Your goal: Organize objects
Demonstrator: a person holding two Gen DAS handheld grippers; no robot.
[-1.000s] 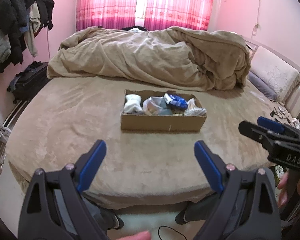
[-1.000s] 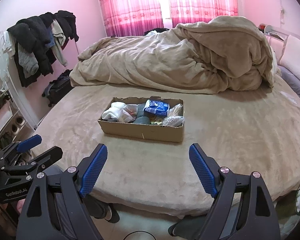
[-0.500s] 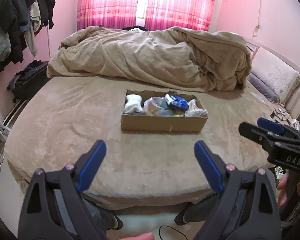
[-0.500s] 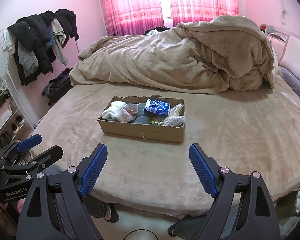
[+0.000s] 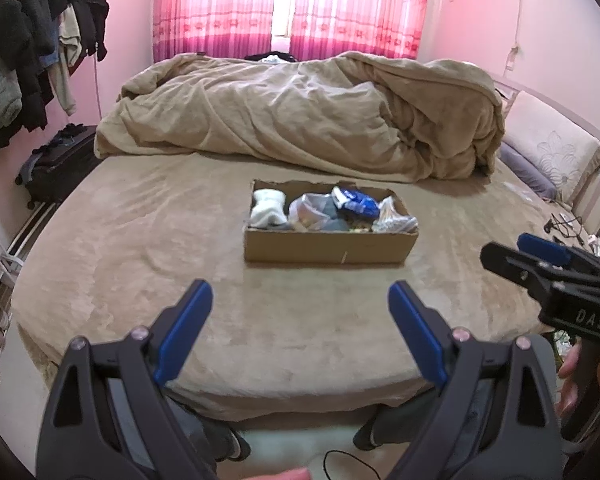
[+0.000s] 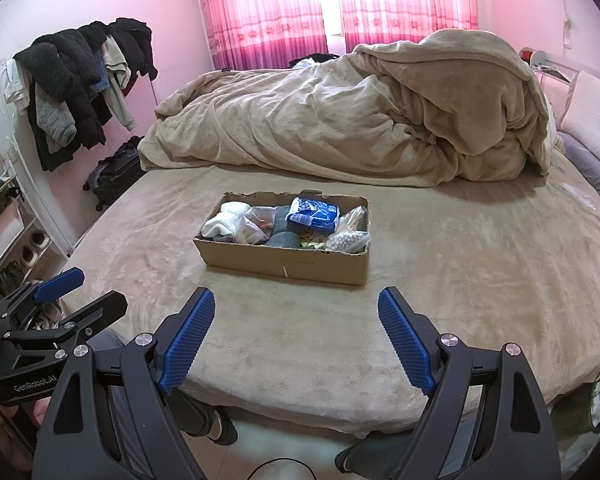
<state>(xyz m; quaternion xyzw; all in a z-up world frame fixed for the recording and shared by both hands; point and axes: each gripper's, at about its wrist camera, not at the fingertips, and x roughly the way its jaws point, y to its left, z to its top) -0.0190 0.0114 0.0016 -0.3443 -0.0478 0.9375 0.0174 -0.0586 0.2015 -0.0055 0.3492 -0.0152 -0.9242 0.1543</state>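
On bed (image 5: pixel 140 240), mid-sheet: cardboard box (image 5: pixel 328 246) holding white socks (image 5: pixel 266 208), blue packet (image 6: pixel 312 212), clear bags. My left gripper (image 5: pixel 300 308) hovers at near bed edge, jaws spread wide, empty. My right gripper (image 6: pixel 296 312) beside it, jaws equally spread, empty. Rumpled duvet (image 6: pixel 340 120) behind box.

Both cameras sit low at the foot edge of the bed (image 5: pixel 140 240), each looking forward between its own spread blue jaws toward the curtains (image 5: pixel 228 8) on the far wall. The left wrist view faces the cardboard box (image 5: pixel 328 246) nearly square on; the right wrist view stands further right and sees it slightly angled. Both stay well back from the box. They share the box, the rumpled duvet (image 6: pixel 340 120), the hanging clothes (image 6: pixel 72 80), and each catches the other gripper at its edge.
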